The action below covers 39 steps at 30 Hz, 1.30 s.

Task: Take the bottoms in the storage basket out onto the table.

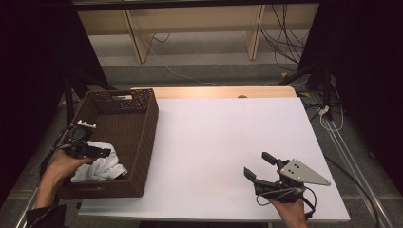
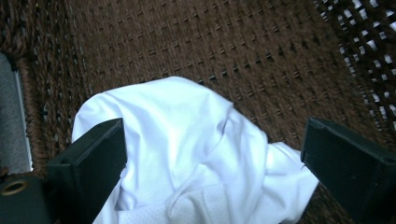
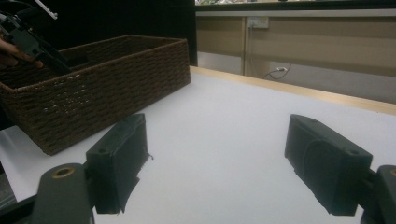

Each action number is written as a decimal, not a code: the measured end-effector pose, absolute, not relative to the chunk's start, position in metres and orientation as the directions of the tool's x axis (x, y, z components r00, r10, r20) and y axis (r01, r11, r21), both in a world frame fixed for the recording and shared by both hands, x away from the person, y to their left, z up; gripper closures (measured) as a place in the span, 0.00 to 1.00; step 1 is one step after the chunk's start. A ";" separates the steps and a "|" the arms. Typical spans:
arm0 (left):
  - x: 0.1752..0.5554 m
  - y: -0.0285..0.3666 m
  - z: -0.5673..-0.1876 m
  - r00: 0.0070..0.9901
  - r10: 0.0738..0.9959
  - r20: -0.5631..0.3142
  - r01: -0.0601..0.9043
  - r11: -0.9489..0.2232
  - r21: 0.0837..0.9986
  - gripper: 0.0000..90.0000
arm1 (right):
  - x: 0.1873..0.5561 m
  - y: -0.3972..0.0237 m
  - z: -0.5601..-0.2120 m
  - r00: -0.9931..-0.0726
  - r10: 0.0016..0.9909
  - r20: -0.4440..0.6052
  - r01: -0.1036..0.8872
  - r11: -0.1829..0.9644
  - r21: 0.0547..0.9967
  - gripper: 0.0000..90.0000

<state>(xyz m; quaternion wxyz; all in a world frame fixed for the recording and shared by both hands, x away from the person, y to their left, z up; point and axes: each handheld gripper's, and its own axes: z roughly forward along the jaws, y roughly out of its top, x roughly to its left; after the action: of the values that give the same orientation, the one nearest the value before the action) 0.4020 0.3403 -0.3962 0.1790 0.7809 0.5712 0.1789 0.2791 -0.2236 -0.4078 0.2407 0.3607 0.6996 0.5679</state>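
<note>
White cloth [image 2: 187, 149] lies under the released left tool [image 2: 212, 154]; right tool [image 1: 259, 166] hovers released.

White table [image 1: 228, 137], wooden shelving [image 1: 190, 28], floor cables [image 1: 285, 38]

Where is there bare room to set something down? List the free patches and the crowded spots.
The white table is bare from the basket wall across to the right gripper, and back to the wooden far edge. In the basket, the far half of the woven floor is free. Its near end is crowded: the white cloth lies there with the open left gripper over it.
</note>
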 end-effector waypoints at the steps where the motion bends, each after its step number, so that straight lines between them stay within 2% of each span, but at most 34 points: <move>1: 0.403 0.341 -0.399 0.281 0.956 0.079 0.836 -0.285 0.470 0.08 | 0.279 -0.224 -0.408 -0.624 0.778 0.072 0.231 0.095 0.968 0.25; 26: 0.420 0.350 -0.423 0.279 0.955 0.097 0.892 -0.296 0.343 0.09 | 0.280 -0.225 -0.408 -0.620 0.781 0.072 0.230 0.093 0.969 0.25; 39: 0.430 0.350 -0.438 0.307 0.949 0.070 0.912 -0.315 0.263 0.10 | 0.280 -0.226 -0.408 -0.618 0.784 0.064 0.227 0.100 0.969 0.25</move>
<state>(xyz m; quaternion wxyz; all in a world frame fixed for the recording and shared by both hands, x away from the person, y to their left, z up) 0.4299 0.3499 -0.4385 0.0871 0.8037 0.5789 0.1063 0.2798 -0.2258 -0.4081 0.2463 0.3610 0.6995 0.5654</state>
